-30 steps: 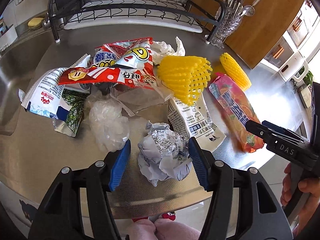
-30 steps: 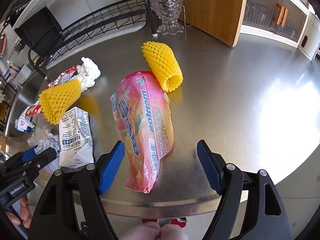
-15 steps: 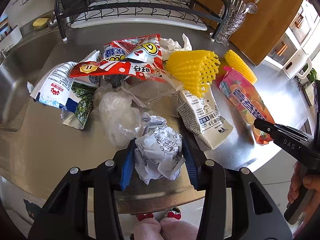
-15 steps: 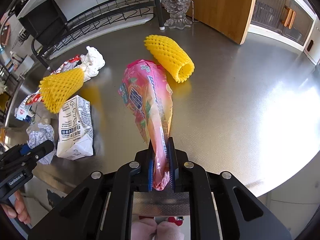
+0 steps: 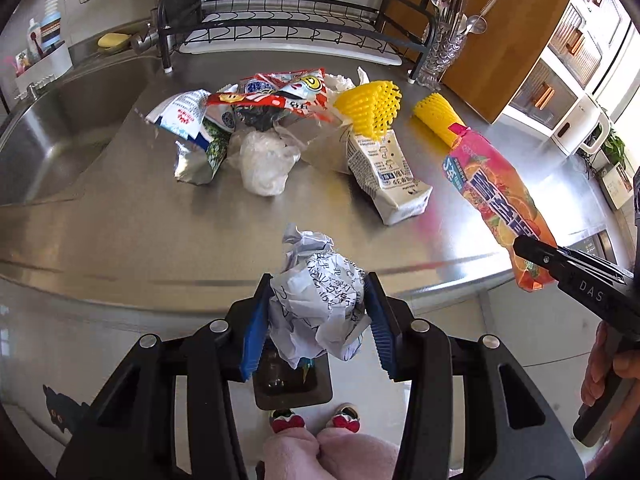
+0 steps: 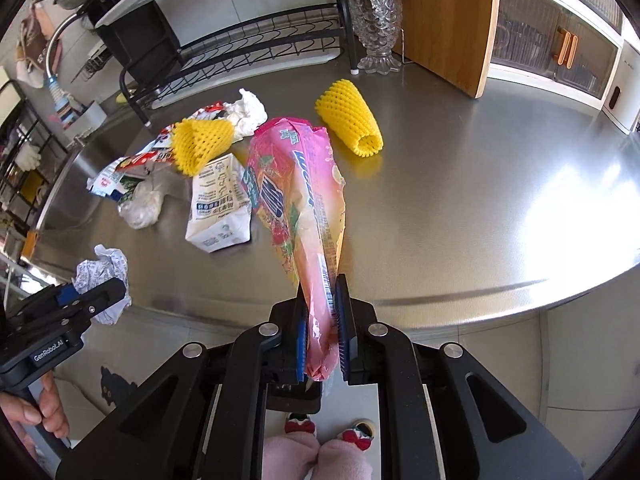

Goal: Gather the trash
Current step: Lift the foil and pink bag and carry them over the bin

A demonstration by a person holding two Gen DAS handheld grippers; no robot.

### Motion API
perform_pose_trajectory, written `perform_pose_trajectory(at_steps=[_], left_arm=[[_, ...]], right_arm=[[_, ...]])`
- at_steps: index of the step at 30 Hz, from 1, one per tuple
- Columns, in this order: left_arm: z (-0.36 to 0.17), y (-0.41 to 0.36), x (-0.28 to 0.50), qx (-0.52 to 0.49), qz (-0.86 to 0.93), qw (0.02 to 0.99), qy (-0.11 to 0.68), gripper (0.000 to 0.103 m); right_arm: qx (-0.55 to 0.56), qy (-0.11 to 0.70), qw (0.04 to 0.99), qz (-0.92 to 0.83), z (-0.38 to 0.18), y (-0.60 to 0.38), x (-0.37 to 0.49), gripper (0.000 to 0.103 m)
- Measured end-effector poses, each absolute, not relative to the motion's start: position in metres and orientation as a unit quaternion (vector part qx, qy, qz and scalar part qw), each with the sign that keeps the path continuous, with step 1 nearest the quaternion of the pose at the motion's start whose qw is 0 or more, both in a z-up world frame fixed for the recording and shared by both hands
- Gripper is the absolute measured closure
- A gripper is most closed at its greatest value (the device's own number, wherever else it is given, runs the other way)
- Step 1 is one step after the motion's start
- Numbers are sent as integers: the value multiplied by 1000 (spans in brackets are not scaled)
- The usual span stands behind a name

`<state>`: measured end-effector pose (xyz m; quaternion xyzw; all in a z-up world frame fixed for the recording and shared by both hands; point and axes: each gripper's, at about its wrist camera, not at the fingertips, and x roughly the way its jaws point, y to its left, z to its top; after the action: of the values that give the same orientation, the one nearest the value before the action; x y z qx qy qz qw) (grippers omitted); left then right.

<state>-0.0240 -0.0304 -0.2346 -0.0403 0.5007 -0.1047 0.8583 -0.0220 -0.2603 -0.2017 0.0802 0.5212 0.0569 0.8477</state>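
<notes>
Home kitchen: steel sink (image 5: 60, 140), dish rack (image 5: 288, 28), cutlery holder (image 5: 444, 56).

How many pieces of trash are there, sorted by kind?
Yellow foam nets: 2
Snack wrappers, one pink, the rest piled: exact number unclear
Crumpled paper: 2
Cartons: 1
Clear plastic bags: 1
Total: at least 8

Black left gripper (image 5: 316, 320), right gripper (image 6: 323, 332); blue ribbed jaws; silver screws; pink slippers (image 5: 320, 454).
</notes>
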Motion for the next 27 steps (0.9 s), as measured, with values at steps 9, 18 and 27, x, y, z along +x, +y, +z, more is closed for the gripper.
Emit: perform_pose_trajectory(at_steps=[9, 18, 27], left_arm=[[-249, -8, -92, -52, -86, 852, 514, 59], [-294, 4, -135, -65, -81, 825, 556, 59], [-372, 17, -132, -72, -79, 792, 601, 60]], right_arm=[[82, 538, 832, 109, -206, -233, -90, 89], [78, 592, 789, 142, -242, -206, -138, 89], [101, 658, 736, 119, -341, -186, -134, 89]])
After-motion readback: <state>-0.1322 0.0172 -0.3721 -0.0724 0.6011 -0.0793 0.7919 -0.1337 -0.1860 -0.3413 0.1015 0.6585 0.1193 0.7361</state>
